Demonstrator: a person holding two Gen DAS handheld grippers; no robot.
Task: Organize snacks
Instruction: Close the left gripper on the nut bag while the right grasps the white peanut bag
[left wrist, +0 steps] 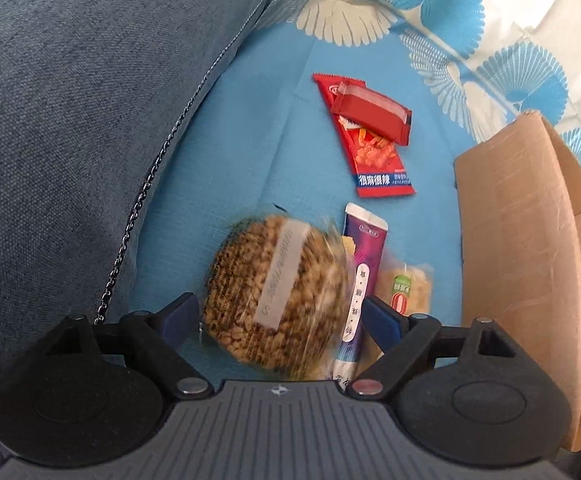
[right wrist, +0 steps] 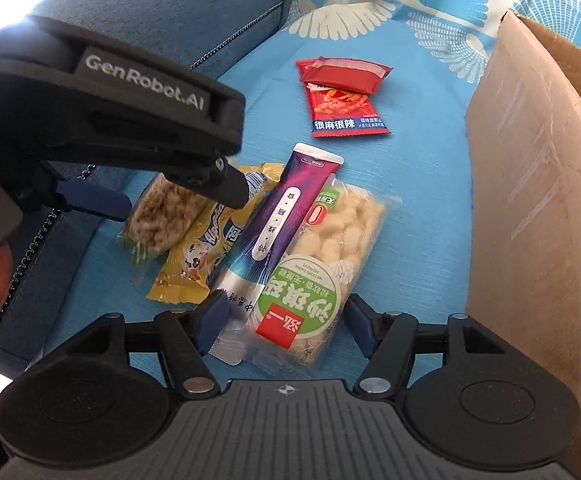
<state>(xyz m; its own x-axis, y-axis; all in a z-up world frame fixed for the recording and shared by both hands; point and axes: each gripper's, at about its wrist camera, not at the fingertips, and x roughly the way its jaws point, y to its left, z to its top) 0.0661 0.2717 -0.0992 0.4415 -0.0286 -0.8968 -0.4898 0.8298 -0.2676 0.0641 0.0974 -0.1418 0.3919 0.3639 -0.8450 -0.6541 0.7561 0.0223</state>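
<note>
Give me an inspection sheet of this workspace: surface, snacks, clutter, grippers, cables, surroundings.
Surface: blue patterned cloth, snacks lying on it.
Job's things: round grain cake; yellow packet; purple stick pack; clear puffed-snack bag; two red packets, one lying across the other; cardboard box, open, at the right.
Clutter: nothing seen.
Grippers: left gripper open, jaws either side of the grain cake; right gripper open, pads astride the puffed-snack bag's near end.
Cables: nothing seen; a metal chain runs along the cushion edge.
Surroundings: blue-grey cushion at the left.
</note>
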